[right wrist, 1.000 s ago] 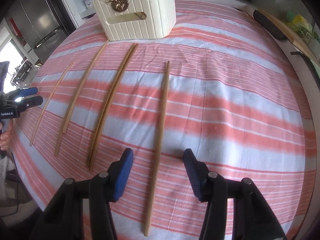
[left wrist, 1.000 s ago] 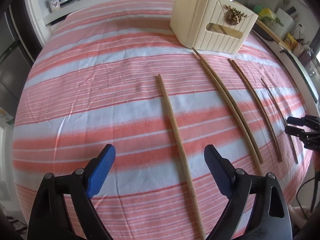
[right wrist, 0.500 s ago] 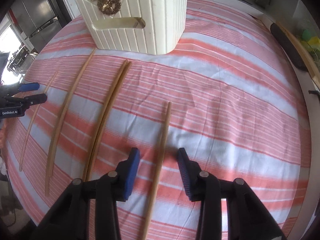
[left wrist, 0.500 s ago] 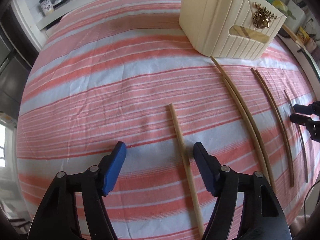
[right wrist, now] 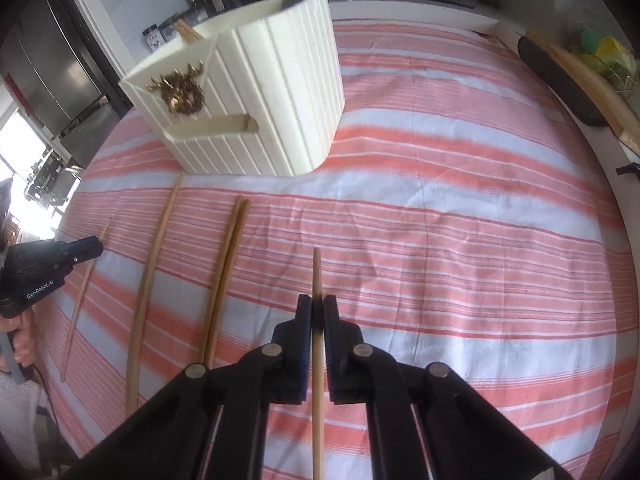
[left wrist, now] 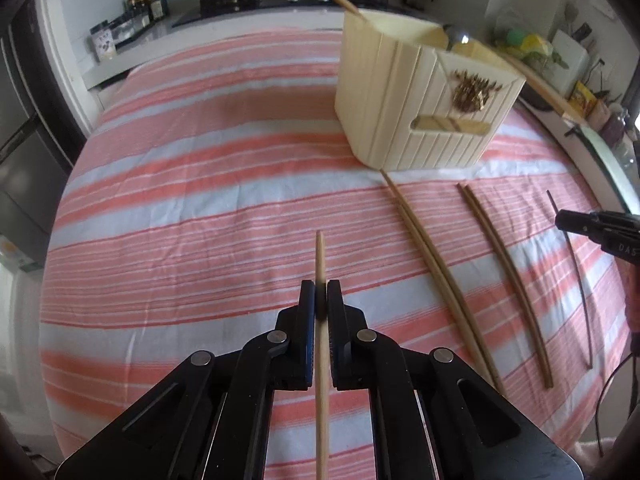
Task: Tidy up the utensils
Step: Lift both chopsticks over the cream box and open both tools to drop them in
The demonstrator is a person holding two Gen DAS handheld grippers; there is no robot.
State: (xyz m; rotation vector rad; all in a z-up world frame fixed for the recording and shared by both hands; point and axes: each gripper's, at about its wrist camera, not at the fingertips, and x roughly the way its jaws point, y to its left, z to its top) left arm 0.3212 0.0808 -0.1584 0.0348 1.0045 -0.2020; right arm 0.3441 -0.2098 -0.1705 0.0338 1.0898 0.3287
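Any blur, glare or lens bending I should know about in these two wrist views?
Left wrist: sharp, but fisheye bows the loose chopsticks; corners vignetted. Right wrist: window glare at the left edge, holder slightly soft, held chopstick clear.

The utensil holder is standing at the far side of the bench. Chopsticks are lying before it, side by side, pointing toward the holder.

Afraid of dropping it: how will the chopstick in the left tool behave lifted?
Probably stiff: the chopstick looks straight in the left tool, jaws just closed on it. Likely light, being thin. Might pivot: most of it trails behind the grip.
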